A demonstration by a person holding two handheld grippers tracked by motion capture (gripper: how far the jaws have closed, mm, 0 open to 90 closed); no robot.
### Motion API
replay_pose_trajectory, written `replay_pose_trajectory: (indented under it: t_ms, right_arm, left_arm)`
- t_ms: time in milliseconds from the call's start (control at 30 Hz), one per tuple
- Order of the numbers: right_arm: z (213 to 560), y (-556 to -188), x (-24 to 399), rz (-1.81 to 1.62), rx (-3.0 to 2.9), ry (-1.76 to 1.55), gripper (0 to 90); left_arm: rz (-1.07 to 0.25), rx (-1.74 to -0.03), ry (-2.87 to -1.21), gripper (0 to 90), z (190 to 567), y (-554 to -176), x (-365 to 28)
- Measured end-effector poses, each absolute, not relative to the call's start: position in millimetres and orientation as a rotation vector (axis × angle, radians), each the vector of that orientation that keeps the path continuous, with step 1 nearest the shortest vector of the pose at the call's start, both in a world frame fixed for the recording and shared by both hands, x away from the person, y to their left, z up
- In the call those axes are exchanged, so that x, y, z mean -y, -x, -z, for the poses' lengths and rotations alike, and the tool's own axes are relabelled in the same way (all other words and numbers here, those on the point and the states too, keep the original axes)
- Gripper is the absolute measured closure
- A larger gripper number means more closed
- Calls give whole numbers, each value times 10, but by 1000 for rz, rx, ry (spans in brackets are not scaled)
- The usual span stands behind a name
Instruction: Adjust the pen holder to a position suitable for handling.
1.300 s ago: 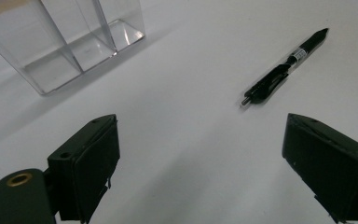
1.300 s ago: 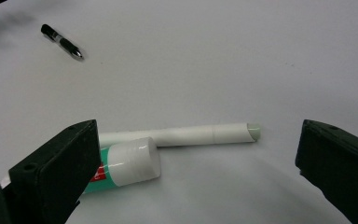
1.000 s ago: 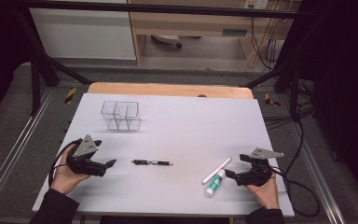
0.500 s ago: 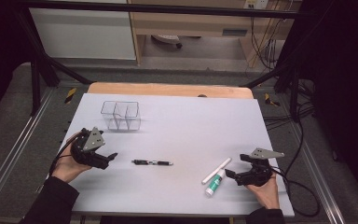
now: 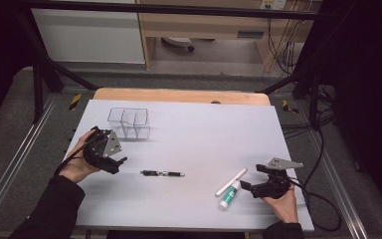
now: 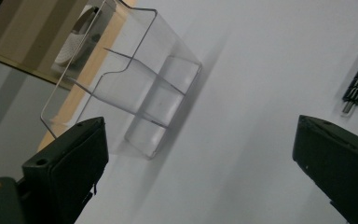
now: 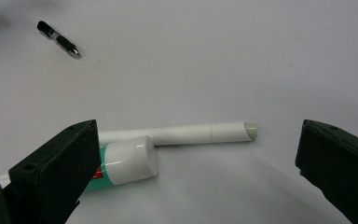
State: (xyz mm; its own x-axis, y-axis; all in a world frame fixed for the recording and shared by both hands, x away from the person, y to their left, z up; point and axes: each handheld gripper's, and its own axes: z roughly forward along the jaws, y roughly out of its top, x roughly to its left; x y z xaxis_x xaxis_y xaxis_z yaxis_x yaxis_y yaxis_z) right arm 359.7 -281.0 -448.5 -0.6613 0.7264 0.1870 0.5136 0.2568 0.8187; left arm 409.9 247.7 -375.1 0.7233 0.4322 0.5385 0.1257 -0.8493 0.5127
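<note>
Nothing was stowed yet: the pen (image 5: 162, 173), white stick (image 5: 231, 181) and tube (image 5: 228, 194) lay on the table (image 5: 204, 124); left claw (image 5: 121, 163), just widened, and right claw (image 5: 243, 185) gaped empty; organizer (image 5: 129, 122) bare

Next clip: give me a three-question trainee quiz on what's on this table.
1. True or false: the black pen lies inside the clear divided organizer.
2. Which lies nearest the right gripper? A) black pen B) green tube with white cap C) organizer
3. Fill in: the left gripper holds ____ between its open jaws.

Key: 1 false, it lies on the white table; 2 B; 3 nothing.
</note>
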Motion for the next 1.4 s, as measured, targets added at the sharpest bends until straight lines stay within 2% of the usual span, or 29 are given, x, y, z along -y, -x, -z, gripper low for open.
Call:
replay_pose_trajectory:
  t_ms: [200,400,600,767,1400]
  right_arm:
    - [4487,-3599,2809,-1359,-2301,-1159,4]
    - [4489,-3600,2807,-1358,-2307,-1158,4]
    - [4491,-3601,2804,-1360,-2309,-1157,4]
    - [4490,-3601,2808,-1357,-2308,-1156,4]
    - [4494,-3605,2804,-1357,-2315,-1156,4]
  left_arm:
    - [-1027,-344,-2539,78,3769,-4180,-2403]
    - [-1102,-265,-2544,153,3795,-4281,-2349]
    - [-1188,-200,-2536,266,3845,-4393,-2371]
    - [-1260,-156,-2575,306,3862,-4495,-2373]
    - [-1368,6,-2608,505,3928,-4707,-2275]
